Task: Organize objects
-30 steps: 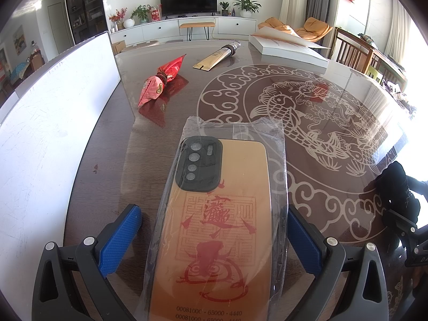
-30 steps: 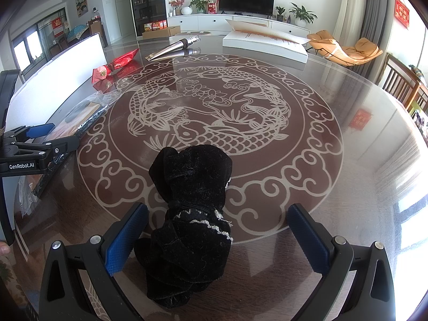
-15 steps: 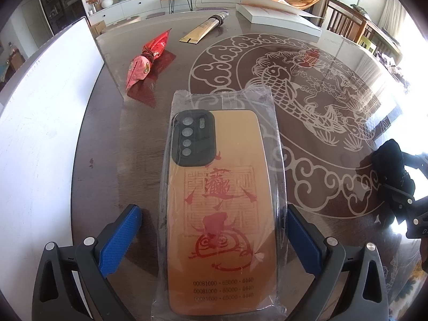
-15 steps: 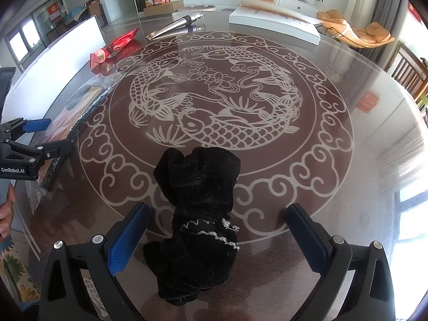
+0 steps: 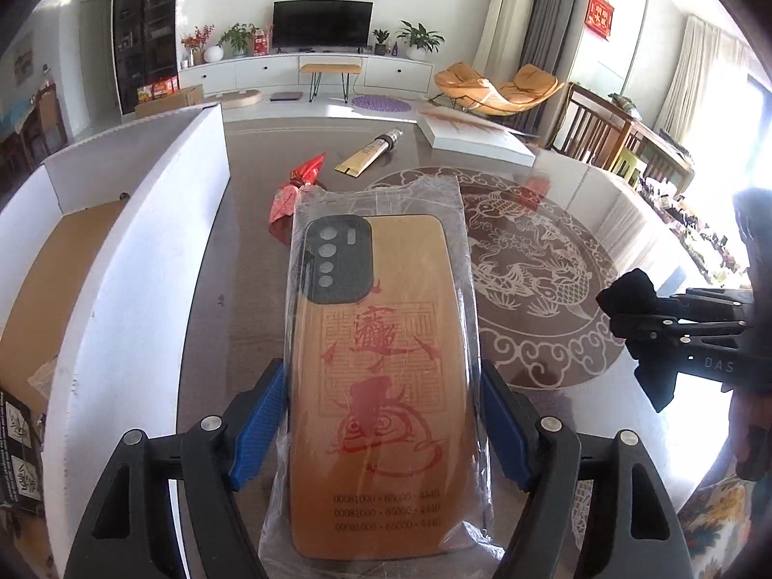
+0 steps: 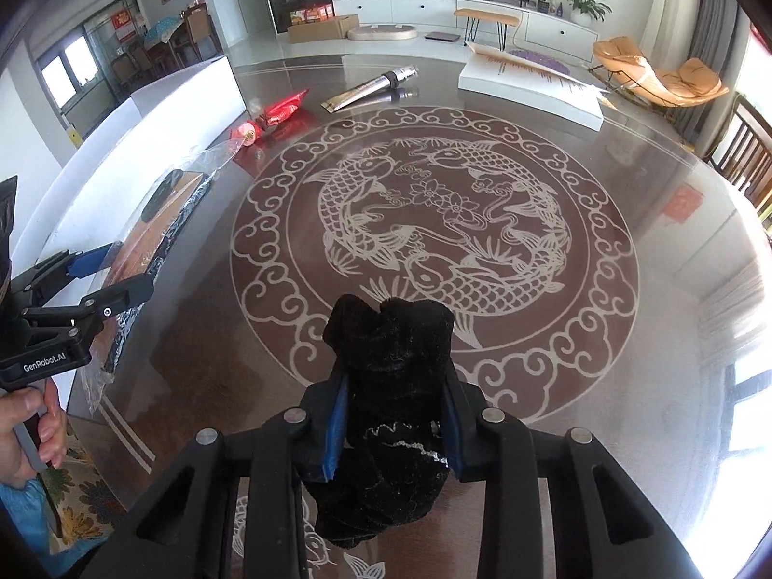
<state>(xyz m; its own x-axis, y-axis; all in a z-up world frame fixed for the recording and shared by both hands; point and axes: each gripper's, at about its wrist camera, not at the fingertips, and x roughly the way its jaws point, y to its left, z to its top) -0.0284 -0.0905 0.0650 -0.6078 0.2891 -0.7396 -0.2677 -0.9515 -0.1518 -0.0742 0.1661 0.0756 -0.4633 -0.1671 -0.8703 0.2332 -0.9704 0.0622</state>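
While both tools carry something, the relation that matters most is where the large white cardboard box with a bare brown floor (image 5: 120,260) lies: directly to the left of the left gripper (image 5: 381,429), its near wall (image 5: 144,289) running away from the camera alongside the gripper's pointing line. That places the left hand's tool nearer to the box than the right one.

Ahead of and below both grippers spreads the round dark glass table with a pale carp pattern (image 6: 627,193).

Between the left gripper's blue pads (image 5: 255,429) sits the tan wooden phone case with red calligraphy, sealed in a clear plastic sleeve (image 5: 381,362). Its long axis runs straight forward from the gripper, camera cut-out at the far end. The jaws are closing across its narrow width, and the pads meet the sleeve's edges. The case looks raised off the table.

Off to the right of that tool, the right gripper (image 6: 393,427) pinches a crumpled black velvet pouch (image 6: 391,362). Its jaws are closing, squeezing the soft fabric, which bulges forward past the fingertips.

Farther ahead of the left gripper lie a red foil packet (image 5: 296,183) and a gold tube (image 5: 369,152), both untouched.
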